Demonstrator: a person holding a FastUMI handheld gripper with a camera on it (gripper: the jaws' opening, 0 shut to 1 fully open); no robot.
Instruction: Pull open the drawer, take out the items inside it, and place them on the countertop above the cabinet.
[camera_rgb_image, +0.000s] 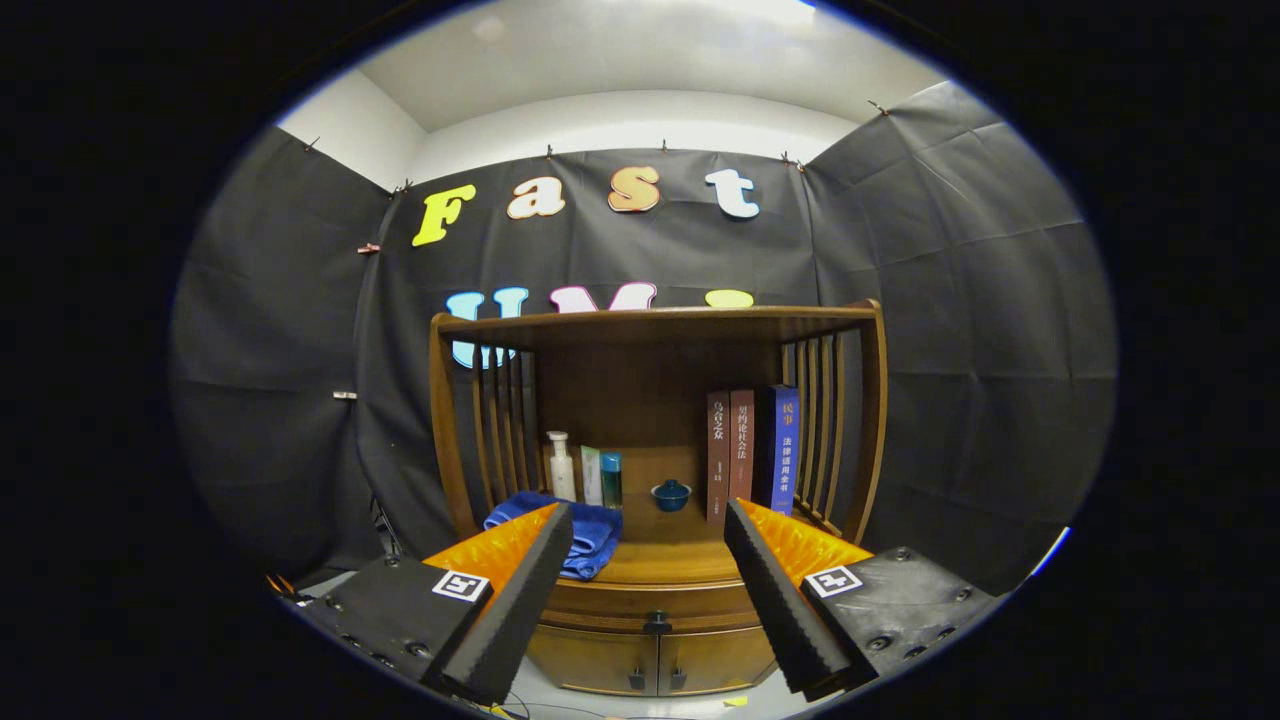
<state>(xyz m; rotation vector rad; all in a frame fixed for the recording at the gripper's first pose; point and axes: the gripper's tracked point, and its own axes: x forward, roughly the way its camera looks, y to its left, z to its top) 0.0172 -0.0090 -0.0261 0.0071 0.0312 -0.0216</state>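
A wooden cabinet stands ahead of me with its drawer (655, 603) closed; a small dark knob (657, 622) sits at the drawer's middle. Above the drawer lies the wooden countertop (665, 560). My gripper (648, 520) hangs open some way in front of the cabinet, its two fingers spread wide with nothing between them. The drawer knob shows in the gap between the fingers, below their tips. What is inside the drawer is hidden.
On the countertop rest a folded blue towel (590, 535), a white pump bottle (561, 467), two small bottles (602, 477), a small blue lidded cup (670, 494) and three upright books (752, 450). A slatted shelf frame (660, 325) roofs the countertop. Two cabinet doors (655, 662) sit below the drawer.
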